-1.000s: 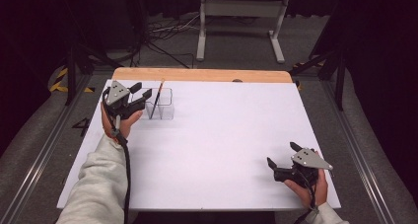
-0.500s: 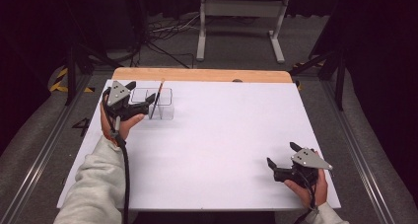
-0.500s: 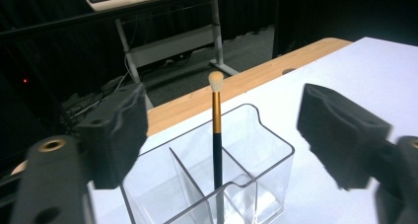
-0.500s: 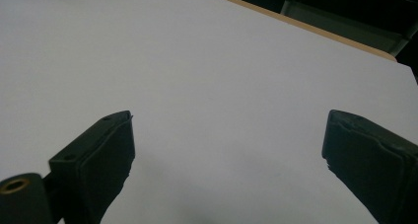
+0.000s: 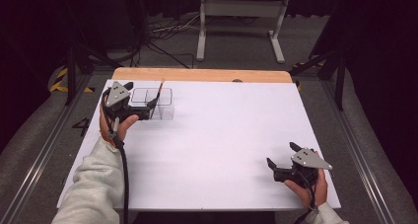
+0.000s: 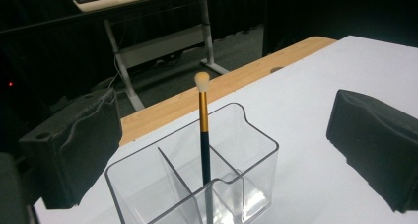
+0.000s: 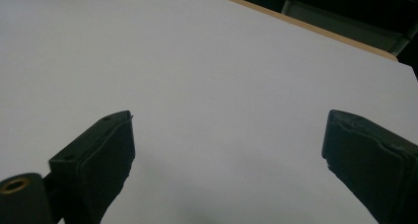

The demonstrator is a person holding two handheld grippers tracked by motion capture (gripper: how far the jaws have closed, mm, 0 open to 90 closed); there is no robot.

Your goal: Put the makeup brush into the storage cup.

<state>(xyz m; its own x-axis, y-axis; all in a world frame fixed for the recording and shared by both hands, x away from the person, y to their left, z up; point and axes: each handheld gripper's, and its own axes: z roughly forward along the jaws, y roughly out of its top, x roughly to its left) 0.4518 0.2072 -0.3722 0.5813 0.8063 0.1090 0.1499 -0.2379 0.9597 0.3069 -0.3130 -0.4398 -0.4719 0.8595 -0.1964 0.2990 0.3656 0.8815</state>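
Note:
A clear plastic organizer [image 5: 166, 111] with several compartments stands at the far left of the white table [image 5: 222, 135]. A makeup brush [image 5: 158, 93] with a dark handle, gold ferrule and pale tip stands nearly upright in it. My left gripper [image 5: 150, 107] is open at the organizer's left side. In the left gripper view its fingers [image 6: 74, 145] stand wide on either side of the organizer [image 6: 249, 150] and the brush [image 6: 203, 130], touching neither. My right gripper [image 5: 281, 154] rests open near the table's front right, with bare table between its fingers [image 7: 98, 155].
A wooden strip [image 5: 202, 75] runs along the table's far edge. Beyond it are a white stand [image 5: 239, 17] and cables on the dark floor. Metal rails [image 5: 44, 150] flank the table on both sides.
My left gripper has drawn back a little to the left, uncovering more of the organizer. The brush stays standing in it. The right gripper has not moved.

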